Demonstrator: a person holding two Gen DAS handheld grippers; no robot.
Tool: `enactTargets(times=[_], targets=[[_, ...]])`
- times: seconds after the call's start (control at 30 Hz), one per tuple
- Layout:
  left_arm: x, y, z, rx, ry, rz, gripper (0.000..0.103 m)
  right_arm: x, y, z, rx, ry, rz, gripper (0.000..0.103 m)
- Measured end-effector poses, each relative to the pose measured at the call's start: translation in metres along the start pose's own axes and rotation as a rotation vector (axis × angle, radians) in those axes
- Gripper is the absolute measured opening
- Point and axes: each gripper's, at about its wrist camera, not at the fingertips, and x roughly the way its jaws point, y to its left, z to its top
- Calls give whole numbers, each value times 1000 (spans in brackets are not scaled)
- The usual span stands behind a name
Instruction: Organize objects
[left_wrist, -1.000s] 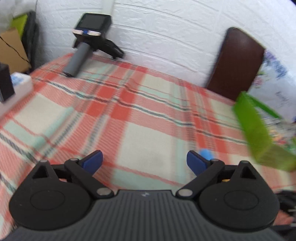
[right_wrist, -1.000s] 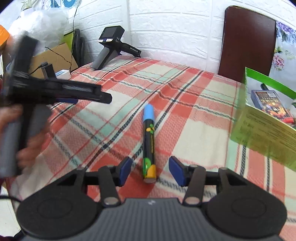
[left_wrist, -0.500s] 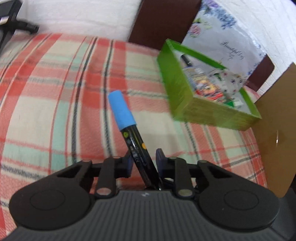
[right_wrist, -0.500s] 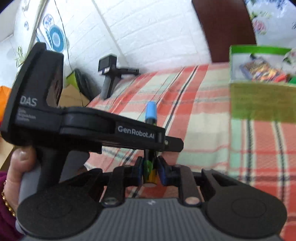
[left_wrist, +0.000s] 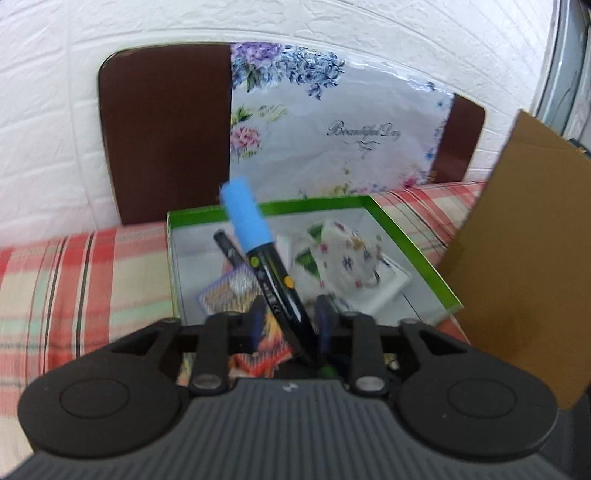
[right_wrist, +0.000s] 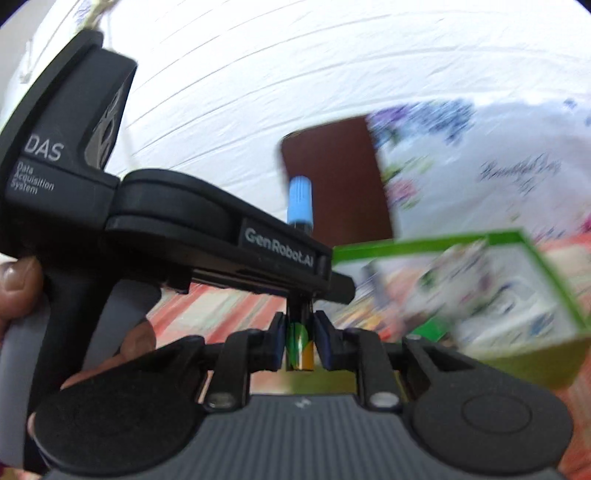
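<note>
A black marker with a blue cap stands tilted between the pads of my left gripper. The pads look slightly apart around it, the right pad touching its lower end. My right gripper is shut on the same marker's lower end. The marker is held over the near part of a green box, which holds a black pen, a patterned mask and colourful packets. The left gripper's body crosses the right wrist view, hiding the marker's middle.
The box sits on a red checked cloth. A brown cardboard sheet stands right of it. A dark brown headboard and a floral bag stand behind, against a white brick wall.
Both grippers closed on the marker, lifted it off the cloth and carried it right, to over the green box. The left jaws look a little wider than half a second ago.
</note>
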Motion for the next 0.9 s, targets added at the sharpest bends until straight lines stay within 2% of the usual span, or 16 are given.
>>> enactTargets(times=[0.03,0.07,0.1,0.17,0.27,0.33,0.5,0.6,0.73,0.8,0.9], targets=[[9,-6,7,13,-9,53,60,10,-7,1,-18,-24,-52,23],[18,-10,12,34,-13,120,60,20,-13,0,-31,-30,-116,40],[23,-14,14,61,-8,183,60,28,-21,-1,-35,-16,-162,46],[27,-16,13,89,10,243,61,29,-36,-4,21,-12,-154,46],[24,-14,2,99,12,256,71,18,-50,-14,89,-28,-154,46],[21,-16,-1,99,29,295,71,8,-54,-21,133,-32,-160,47],[9,-18,-15,85,60,309,72,-31,-54,-36,189,-41,-160,53],[-5,-20,-29,88,57,312,77,-51,-51,-40,197,-32,-161,55],[-23,-23,-49,90,49,297,88,-75,-52,-45,252,-19,-149,58],[-32,-25,-60,99,46,296,91,-85,-50,-47,258,-22,-156,60],[-44,-24,-75,102,50,294,94,-95,-48,-51,285,-16,-157,71]])
